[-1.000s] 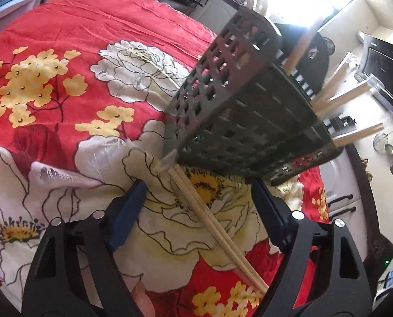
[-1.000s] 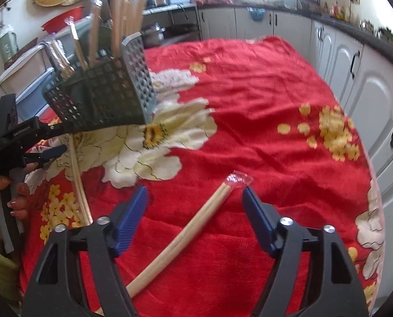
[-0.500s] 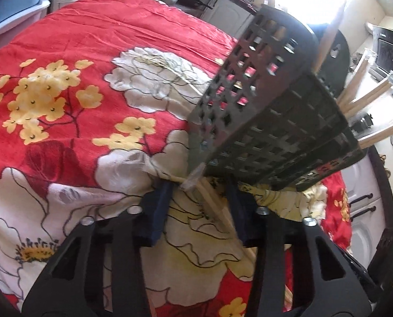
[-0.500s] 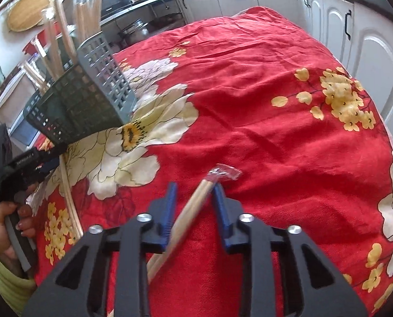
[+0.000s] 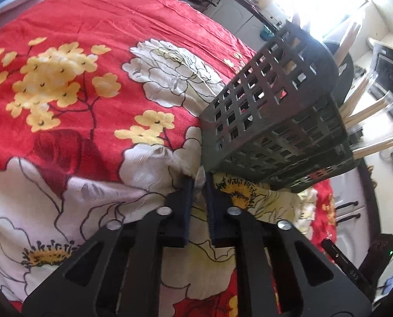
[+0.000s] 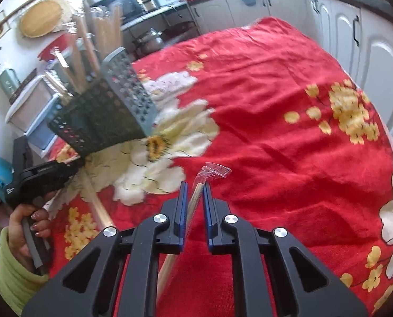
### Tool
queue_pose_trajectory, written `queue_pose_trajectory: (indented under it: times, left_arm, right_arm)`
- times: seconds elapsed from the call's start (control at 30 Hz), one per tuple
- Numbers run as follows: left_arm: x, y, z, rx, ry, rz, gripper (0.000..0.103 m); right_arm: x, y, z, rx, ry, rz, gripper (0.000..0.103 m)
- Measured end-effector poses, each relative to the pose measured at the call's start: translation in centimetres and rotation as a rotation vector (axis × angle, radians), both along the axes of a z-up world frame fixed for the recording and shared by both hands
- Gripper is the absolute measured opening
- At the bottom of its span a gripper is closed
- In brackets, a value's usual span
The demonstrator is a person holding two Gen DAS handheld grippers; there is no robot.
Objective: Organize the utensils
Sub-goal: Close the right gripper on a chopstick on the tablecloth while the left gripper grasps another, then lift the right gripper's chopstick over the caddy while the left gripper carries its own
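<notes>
A dark grey lattice basket [image 5: 275, 121] stands on the red floral tablecloth [image 5: 90, 26], with several wrapped chopsticks [image 5: 368, 108] sticking out of it. My left gripper [image 5: 200, 185] sits at the basket's near corner. Its jaws are closing on the plastic-wrapped tip of a chopstick pair [image 5: 200, 177], the rest of which is hidden under the fingers. In the right wrist view, the basket [image 6: 103, 116] is far left with the left gripper [image 6: 74, 165] below it. My right gripper [image 6: 195, 192] is closing on another wrapped chopstick pair [image 6: 167, 266]; its crumpled wrapper end [image 6: 215, 170] pokes out ahead.
A hand in a green sleeve [image 6: 14, 272] holds the left gripper. White cabinets [image 6: 376, 52] run along the table's right side. Behind the basket are a counter with a microwave [image 6: 127, 2], a pot [image 6: 148, 41] and a round wooden board [image 6: 41, 21].
Both grippers have gone from wide open to nearly shut around their chopstick pairs. The left one has slid forward to the basket's corner. The right one has rolled slightly.
</notes>
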State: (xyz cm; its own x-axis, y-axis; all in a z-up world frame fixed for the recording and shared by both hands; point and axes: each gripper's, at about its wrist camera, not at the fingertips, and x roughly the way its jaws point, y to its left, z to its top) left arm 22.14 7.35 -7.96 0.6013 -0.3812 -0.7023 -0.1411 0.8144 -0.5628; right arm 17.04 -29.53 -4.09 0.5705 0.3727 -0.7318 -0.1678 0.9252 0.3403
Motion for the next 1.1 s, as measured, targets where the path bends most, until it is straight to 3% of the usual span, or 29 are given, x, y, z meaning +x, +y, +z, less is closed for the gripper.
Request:
queue_pose_trajectory:
  times: [0.27, 0.87, 1.1]
  left_arm:
    - [-2.1, 0.7, 1.9, -0.022, -0.069, -0.005, 0.003]
    - [-6.6, -1.2, 10.5, -0.027, -0.334, -0.100, 0.002]
    - [-7.1, -1.8, 12.5, -0.027, -0.382, -0.127, 0.002]
  right_arm:
    - [-1.1, 1.7, 3.0, 0.000, -0.084, 0.065, 0.009]
    - [-2.5, 5.9, 7.8, 0.001, -0.214, 0.196, 0.005]
    - [-2.3, 7.2, 9.7, 0.002, -0.263, 0.229, 0.005]
